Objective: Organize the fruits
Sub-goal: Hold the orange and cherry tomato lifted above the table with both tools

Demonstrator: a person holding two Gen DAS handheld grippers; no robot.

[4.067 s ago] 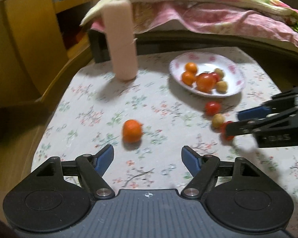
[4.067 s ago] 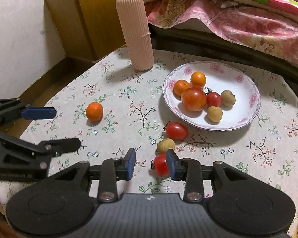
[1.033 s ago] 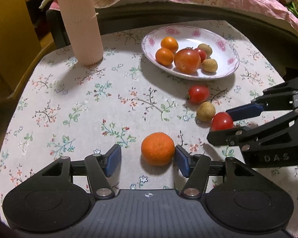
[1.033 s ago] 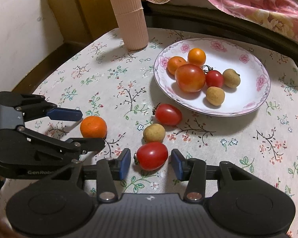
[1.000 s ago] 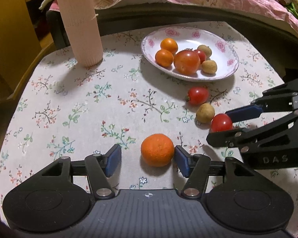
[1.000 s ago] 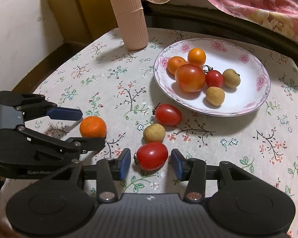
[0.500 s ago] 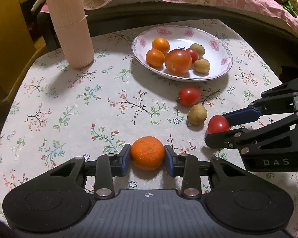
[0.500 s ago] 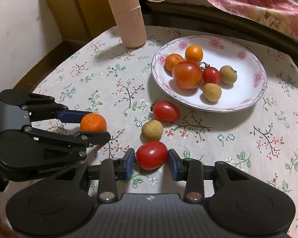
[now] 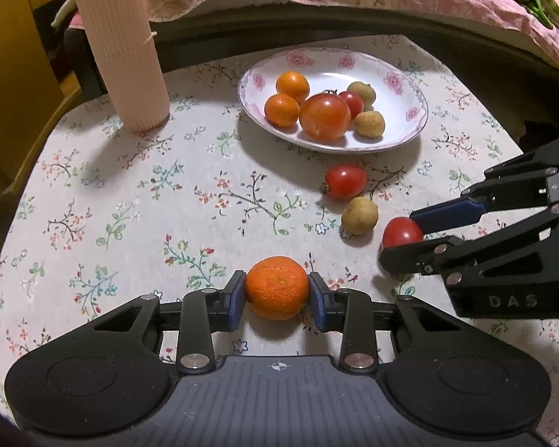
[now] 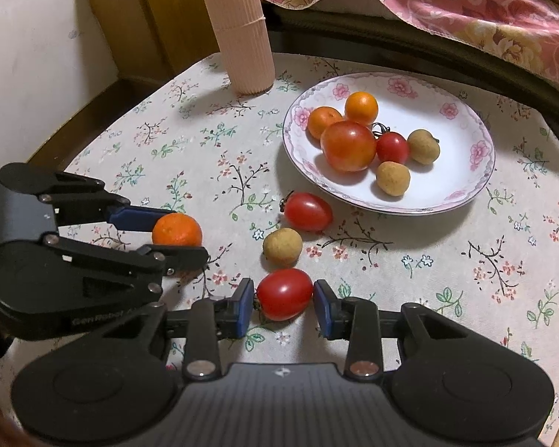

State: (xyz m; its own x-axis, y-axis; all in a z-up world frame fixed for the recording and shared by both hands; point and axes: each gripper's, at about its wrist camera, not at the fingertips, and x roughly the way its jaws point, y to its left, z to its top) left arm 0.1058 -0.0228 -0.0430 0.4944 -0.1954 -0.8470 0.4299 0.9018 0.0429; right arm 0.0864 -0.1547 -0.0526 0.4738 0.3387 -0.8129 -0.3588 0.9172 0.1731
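Left hand-held gripper (image 9: 276, 295) bottom centre of left wrist view, blue pads (image 9: 236, 300) pinching the mandarin (image 9: 277, 287) on both sides; fruit low over the floral cloth on the counter (image 9: 130, 201), contact with the cloth not discernible. Same grasp visible at left of right wrist view: left hand-held gripper (image 10: 175, 236) closed on mandarin (image 10: 177, 230).

Right hand-held gripper (image 10: 282, 307) bottom centre of right wrist view, pads on either side of a red cherry tomato (image 10: 284, 294); left pad touching, right pad touching or a hair off, so pinching or nearly so. In left wrist view, right hand-held gripper (image 9: 404, 236) enters from right edge with the cherry tomato (image 9: 402, 232) between its fingers.

Loose on cloth just above that: a longan (image 10: 282, 247), then a second cherry tomato (image 10: 308, 211), both between gripper and plate.

Floral-rimmed plate (image 10: 462, 171) upper right of right wrist view, holding two small mandarins (image 10: 361, 107), one large tomato (image 10: 348, 145), one cherry tomato with stem, two longans (image 10: 392, 178).

Ribbed pink cylinder container (image 10: 238, 26) upright at top centre-left, apart from the plate. Pink floral bedding (image 10: 447, 3) across top right.
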